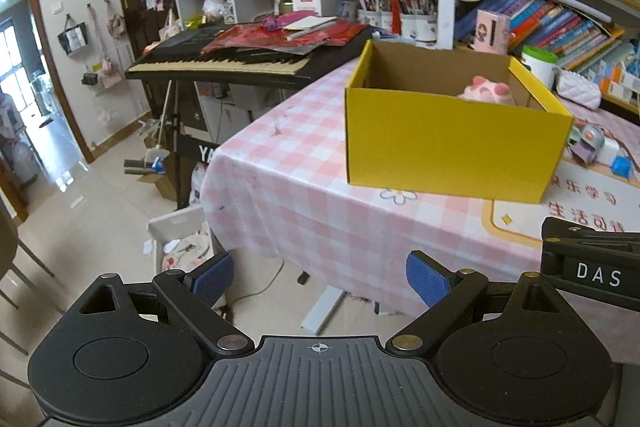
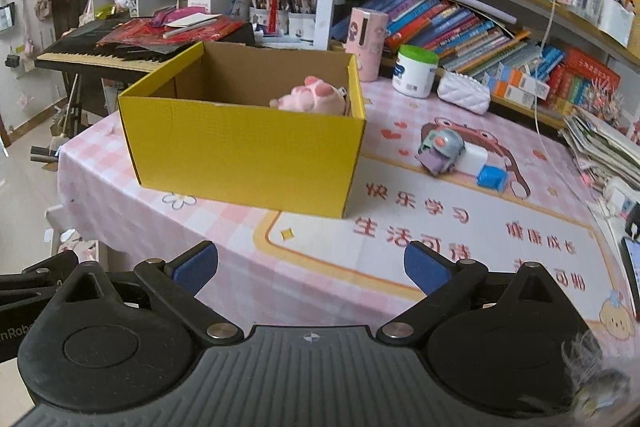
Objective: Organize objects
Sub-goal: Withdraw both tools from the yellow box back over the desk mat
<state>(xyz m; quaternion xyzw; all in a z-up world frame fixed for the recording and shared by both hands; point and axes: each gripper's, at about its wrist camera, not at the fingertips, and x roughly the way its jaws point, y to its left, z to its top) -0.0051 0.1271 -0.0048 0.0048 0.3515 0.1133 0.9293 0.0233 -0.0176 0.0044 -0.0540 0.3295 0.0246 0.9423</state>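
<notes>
A yellow cardboard box [image 2: 244,151] [image 1: 452,143] stands open on the pink checked tablecloth [image 2: 168,223], with a pink plush toy [image 2: 310,97] [image 1: 488,91] lying inside at its right end. Right of the box, a grey-purple toy figure [image 2: 440,149], a white block [image 2: 474,157] and a small blue block [image 2: 493,177] sit on the mat. My right gripper [image 2: 312,269] hangs open over the table's near edge, nothing between its blue pads. My left gripper [image 1: 320,279] is open too, held off the table's left corner above the floor. The right gripper's black body shows at the left wrist view's right edge.
A white jar with a green lid [image 2: 416,71], a pink case [image 2: 366,43] and a white quilted pouch [image 2: 464,93] stand behind the box. Bookshelves [image 2: 500,27] fill the right. A black keyboard [image 1: 224,63] with red papers stands left of the table. A white bin [image 1: 180,239] sits on the floor.
</notes>
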